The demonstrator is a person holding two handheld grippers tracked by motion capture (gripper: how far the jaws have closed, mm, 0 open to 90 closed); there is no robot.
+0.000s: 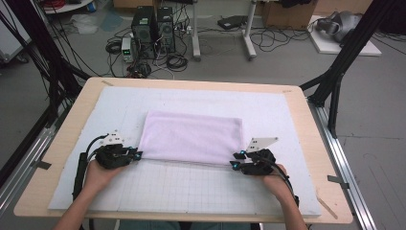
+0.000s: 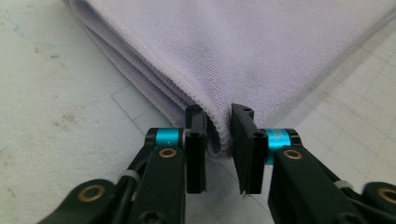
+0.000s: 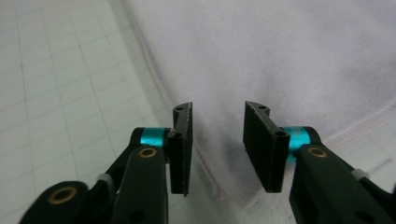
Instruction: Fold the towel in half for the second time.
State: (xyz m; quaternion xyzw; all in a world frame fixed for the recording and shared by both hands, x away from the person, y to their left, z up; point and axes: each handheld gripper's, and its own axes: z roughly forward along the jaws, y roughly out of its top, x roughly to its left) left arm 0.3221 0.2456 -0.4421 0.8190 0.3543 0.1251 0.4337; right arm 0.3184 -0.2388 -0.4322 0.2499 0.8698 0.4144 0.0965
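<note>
Two grippers — left, right — flank one folded towel.

The folded towel lies on the mat that covers the worktop. Its near-left corner sits between the jaws of the left gripper. Its near-right corner lies under and just ahead of the right gripper.

Support: I see a light wooden table | directly on it: white gridded mat, covering most of the top | on mat: folded lilac towel, centre, slightly far.
</note>
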